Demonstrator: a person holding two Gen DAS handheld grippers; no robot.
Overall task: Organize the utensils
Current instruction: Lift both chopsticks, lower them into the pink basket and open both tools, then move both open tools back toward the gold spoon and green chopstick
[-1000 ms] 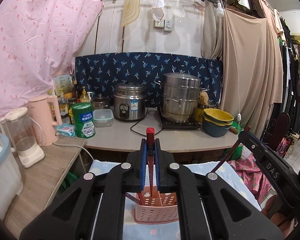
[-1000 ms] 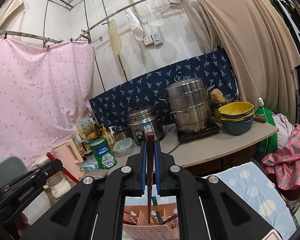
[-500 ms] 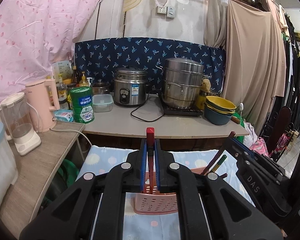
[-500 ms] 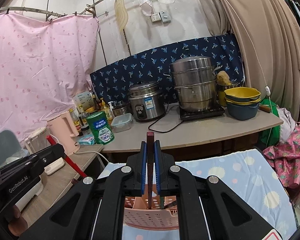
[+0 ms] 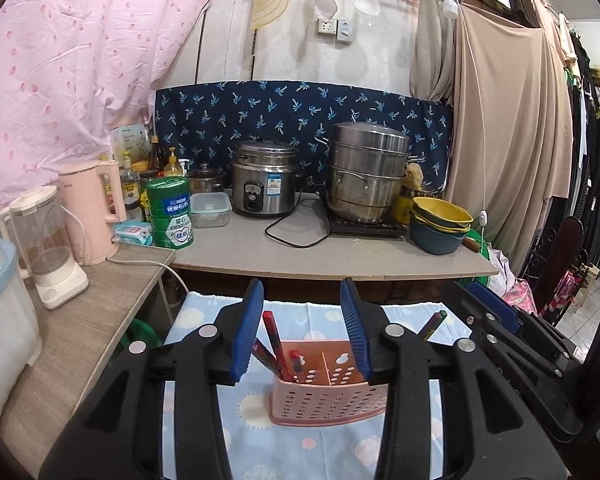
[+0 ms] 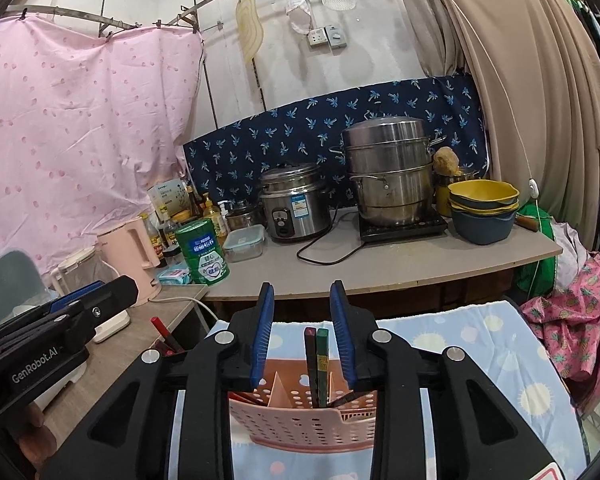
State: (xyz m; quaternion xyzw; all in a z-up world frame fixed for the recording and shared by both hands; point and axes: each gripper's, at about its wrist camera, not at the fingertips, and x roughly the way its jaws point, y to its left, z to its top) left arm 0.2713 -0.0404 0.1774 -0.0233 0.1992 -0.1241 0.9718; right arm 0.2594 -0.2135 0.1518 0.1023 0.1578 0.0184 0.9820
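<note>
A pink perforated utensil holder (image 5: 324, 392) stands on a light-blue patterned cloth (image 5: 204, 432); it also shows in the right wrist view (image 6: 300, 412). Red chopsticks (image 5: 274, 344) lean in its left compartment. A dark chopstick and a green chopstick (image 6: 317, 364) stand in its right compartment, and their tips show in the left wrist view (image 5: 432, 324). My left gripper (image 5: 302, 332) is open above the holder, empty. My right gripper (image 6: 302, 334) is open above the holder, empty. Each gripper's body shows at the edge of the other's view.
A counter (image 5: 340, 252) behind holds a rice cooker (image 5: 266, 184), a steel steamer pot (image 5: 366, 172), stacked bowls (image 5: 440, 220), a green tin (image 5: 170, 212) and a pink kettle (image 5: 92, 212). A blender (image 5: 46, 244) stands on the left side table. Clothes hang at right.
Both grippers have opened and let go of their chopsticks, which now stand in the holder. Both views have dropped lower toward the holder.
</note>
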